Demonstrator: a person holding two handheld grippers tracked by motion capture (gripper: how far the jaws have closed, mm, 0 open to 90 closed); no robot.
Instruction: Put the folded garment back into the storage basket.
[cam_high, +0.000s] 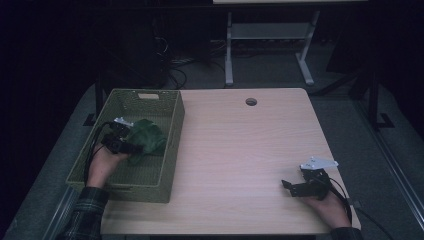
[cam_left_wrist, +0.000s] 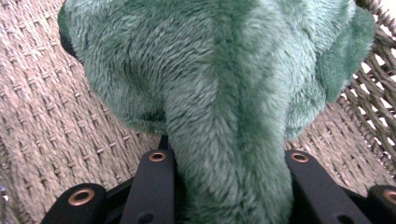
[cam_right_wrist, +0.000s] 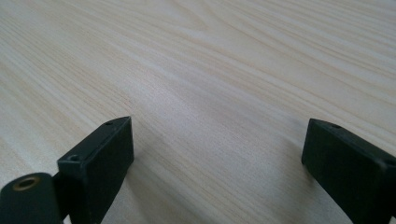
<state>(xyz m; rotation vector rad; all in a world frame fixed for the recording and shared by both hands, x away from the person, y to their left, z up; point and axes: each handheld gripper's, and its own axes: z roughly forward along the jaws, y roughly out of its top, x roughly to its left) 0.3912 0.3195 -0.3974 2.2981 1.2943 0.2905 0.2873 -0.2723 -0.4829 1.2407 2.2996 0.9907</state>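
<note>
High view: a green woven basket (cam_high: 172, 131) sits at the worktop's (cam_high: 240, 150) left edge, reaching toward its far left corner. Inside it lies a green plush cloth (cam_high: 146, 138), over the basket's middle. The left tongs (cam_high: 131, 148) are down in the basket, clamped on a fold of the cloth. The right tongs (cam_high: 286, 186) rest near the worktop's near right corner, jaws wide apart over bare wood.
</note>
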